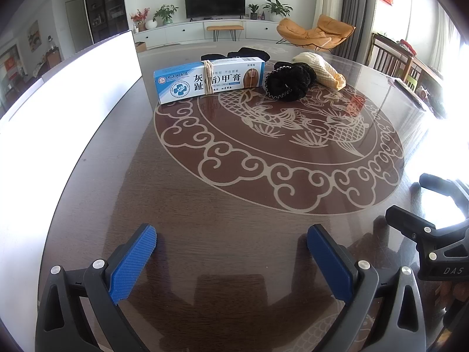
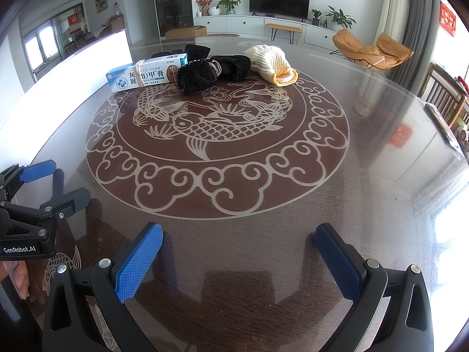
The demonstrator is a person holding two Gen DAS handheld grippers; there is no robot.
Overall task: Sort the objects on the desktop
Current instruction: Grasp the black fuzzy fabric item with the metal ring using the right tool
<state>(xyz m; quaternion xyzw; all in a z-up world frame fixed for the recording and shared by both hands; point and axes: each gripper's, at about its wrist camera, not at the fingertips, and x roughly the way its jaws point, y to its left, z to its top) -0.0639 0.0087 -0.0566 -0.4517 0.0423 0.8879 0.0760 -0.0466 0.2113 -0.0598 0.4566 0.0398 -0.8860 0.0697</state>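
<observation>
A blue and white cream box (image 1: 209, 79) (image 2: 148, 77) lies at the far side of the round table with a beige cord (image 1: 207, 77) looped around it. Next to it lies a black frilly scrunchie (image 1: 288, 80) (image 2: 198, 76), with other black cloth (image 2: 231, 66) behind it. A cream and yellow knitted piece (image 1: 321, 69) (image 2: 271, 66) lies to the right. My left gripper (image 1: 231, 236) is open and empty above the near table. My right gripper (image 2: 239, 234) is open and empty too. All the objects are far ahead of both.
The dark glass-topped table (image 1: 234, 249) has a fish pattern in its middle. A white panel (image 1: 73, 94) stands along the left edge. The right gripper's body (image 1: 433, 234) shows at the right of the left wrist view. Chairs stand beyond the right rim.
</observation>
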